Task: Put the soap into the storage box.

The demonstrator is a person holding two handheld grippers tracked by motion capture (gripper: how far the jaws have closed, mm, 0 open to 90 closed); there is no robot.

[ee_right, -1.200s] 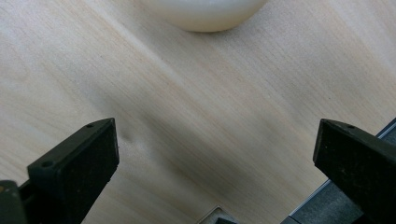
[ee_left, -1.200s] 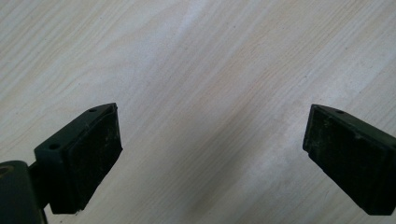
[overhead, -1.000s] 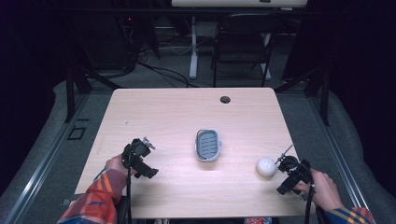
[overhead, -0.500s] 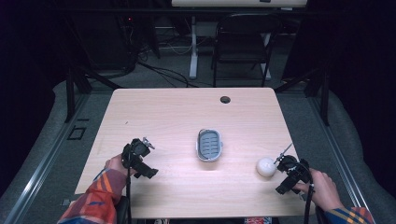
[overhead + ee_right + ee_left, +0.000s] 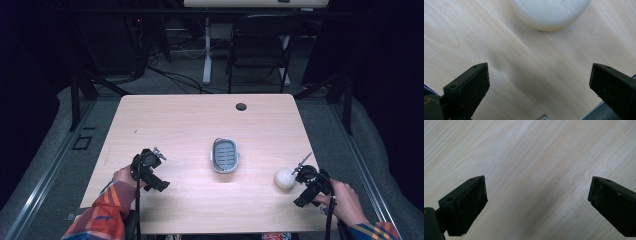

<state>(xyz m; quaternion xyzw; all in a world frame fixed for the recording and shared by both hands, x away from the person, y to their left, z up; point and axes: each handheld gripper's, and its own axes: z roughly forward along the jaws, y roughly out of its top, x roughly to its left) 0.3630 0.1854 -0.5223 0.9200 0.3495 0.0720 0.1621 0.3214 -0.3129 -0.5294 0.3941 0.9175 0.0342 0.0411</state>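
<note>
Start of the job, by the look of it: nothing picked up yet. White ball (image 5: 284,178) sits on the counter (image 5: 190,120) near the front right corner, just beside the right hand-held gripper (image 5: 301,170), touching or nearly touching its tip; can't tell which from the high view. In the right gripper view the ball (image 5: 550,12) lies ahead of the jaws, past the pads, not between them. Right hand-held gripper (image 5: 537,82) jaws stand wide apart, bare wood between them; they have just been closing slightly, with nothing in between. Small grey dish (image 5: 225,155) with a ribbed blue-grey inside sits mid-counter, well apart from the ball and from both grippers; nothing in it.

Left hand-held gripper (image 5: 159,153) hovers over the front left part of the counter, jaws apart, nothing held; the left gripper view (image 5: 536,202) has plain wood under and between the pads.

Judged progress: ball likely goes into the dish. Reach to the ball is about done; grasp, lift, carry over and drop are all left. Right gripper needs to push forward so the ball sits between the pads before it clamps.

Versus the earlier frames: both hands in the same spots, ball and dish unmoved. The slight narrowing of the right jaws is the sole change.
</note>
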